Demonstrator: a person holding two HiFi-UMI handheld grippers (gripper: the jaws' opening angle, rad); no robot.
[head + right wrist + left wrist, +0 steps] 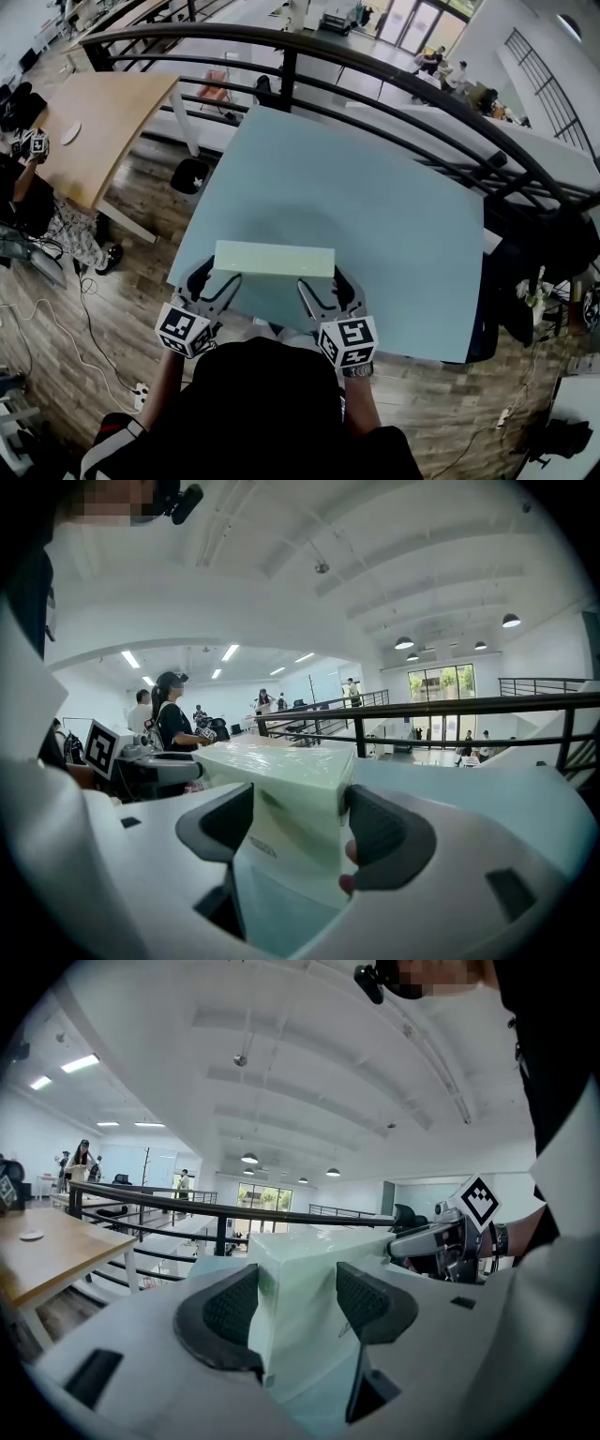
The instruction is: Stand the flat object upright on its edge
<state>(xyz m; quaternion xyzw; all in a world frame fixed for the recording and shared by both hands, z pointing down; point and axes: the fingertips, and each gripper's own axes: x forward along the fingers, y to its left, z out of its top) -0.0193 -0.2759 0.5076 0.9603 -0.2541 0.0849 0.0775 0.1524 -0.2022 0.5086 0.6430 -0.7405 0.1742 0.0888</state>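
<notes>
A pale green flat box [274, 259] is held near the front edge of the light blue table [375, 206], long side across me. My left gripper [217, 278] is shut on its left end and my right gripper [323, 278] on its right end. In the left gripper view the box [300, 1279] fills the gap between the dark pads [230, 1312] of the left gripper [298, 1302]. In the right gripper view the box [281, 780] sits between the jaws of the right gripper [298, 827]. Whether its lower edge touches the table is hidden.
A dark curved railing [375, 66] runs behind the table's far edge. A wooden table [103, 122] stands at the left, with cables on the wood floor [56, 319] below it. The blue surface stretches bare beyond the box. People stand in the distance.
</notes>
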